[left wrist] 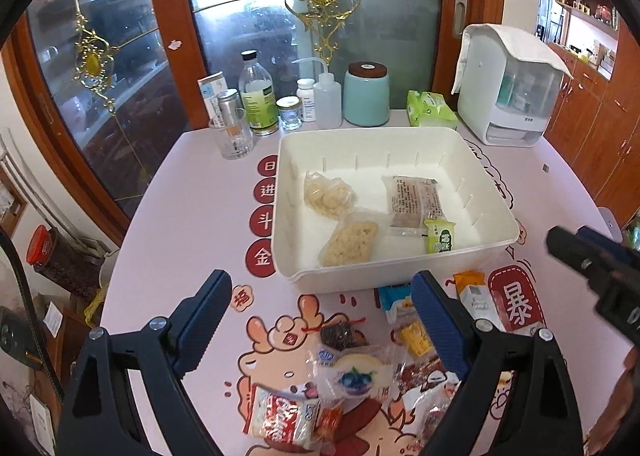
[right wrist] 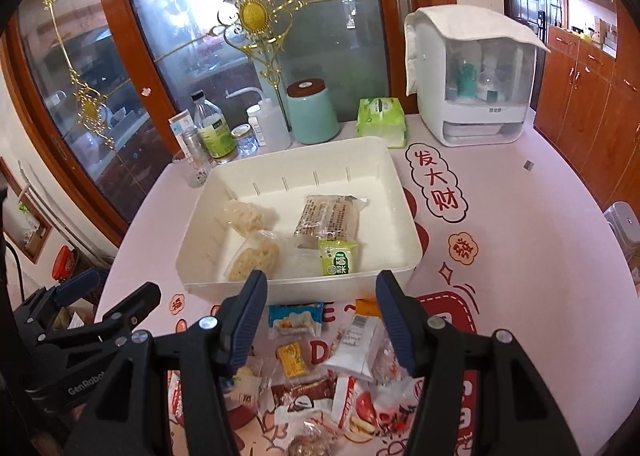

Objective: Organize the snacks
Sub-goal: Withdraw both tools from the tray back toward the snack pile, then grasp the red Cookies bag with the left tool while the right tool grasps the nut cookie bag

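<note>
Behind the white bin point(left wrist: 396, 268) stood bottles, a teal canister point(left wrist: 367, 93) and a tissue pack point(left wrist: 430, 109). Four wrapped snacks lay inside that bin, the green packet point(right wrist: 338, 258) nearest its front wall. My left claw point(left wrist: 320, 320) and right claw point(right wrist: 320, 320) both gaped apart, holding nothing, over the loose snack pile point(right wrist: 320, 368) just before the bin.

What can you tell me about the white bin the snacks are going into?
The white bin is a shallow, open-topped rectangular tub, apparently smooth plastic, with small slot ribs along its inner walls. It sits flat and upright on the pink printed tablecloth, behind the loose snack pile. Inside lie four packets: two clear bags of pale snacks, a long clear-wrapped bar and a small green packet near the front wall. Neither gripper touches it.
</note>
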The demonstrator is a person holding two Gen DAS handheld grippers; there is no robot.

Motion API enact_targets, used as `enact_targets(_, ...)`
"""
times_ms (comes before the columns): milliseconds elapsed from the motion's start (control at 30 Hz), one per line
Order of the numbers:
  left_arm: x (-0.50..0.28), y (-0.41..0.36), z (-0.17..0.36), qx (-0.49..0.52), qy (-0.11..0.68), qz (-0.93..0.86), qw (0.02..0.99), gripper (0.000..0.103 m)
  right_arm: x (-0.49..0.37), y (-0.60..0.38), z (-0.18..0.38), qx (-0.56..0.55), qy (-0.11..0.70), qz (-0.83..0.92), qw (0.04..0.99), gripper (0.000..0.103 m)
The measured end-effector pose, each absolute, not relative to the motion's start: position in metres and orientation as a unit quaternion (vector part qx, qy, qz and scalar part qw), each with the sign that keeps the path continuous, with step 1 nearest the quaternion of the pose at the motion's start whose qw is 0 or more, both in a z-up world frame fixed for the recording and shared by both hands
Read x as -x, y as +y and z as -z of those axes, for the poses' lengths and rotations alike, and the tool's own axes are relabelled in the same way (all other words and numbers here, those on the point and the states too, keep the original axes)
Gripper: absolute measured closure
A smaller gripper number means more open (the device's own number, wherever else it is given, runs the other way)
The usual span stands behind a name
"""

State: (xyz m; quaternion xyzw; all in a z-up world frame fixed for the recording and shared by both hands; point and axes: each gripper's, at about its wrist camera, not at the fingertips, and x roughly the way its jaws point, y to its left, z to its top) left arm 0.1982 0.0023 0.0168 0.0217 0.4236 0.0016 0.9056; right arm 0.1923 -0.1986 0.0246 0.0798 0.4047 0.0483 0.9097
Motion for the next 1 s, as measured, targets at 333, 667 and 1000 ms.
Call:
enact_targets(333,-0.155,0.035,-0.003,0.0,0.437,-0.034,0.899,0.012,-0.15,-0.197,-0.03,-0.066,0.409,-0.085,0.906,0.046)
enact_targets(667,-0.121,0.068,0.066,0.022,0.497,-0.071,0.864,0.012,-0.12,-0.192,0.041,-0.06,0.503,-0.111,0.855,0.046)
enact_targets(1000,-0.118,0.077,0.127,0.002,0.55,-0.08,0.831,0.012,-0.101,-0.186,0.105,-0.08,0.579,-0.116,0.803,0.046)
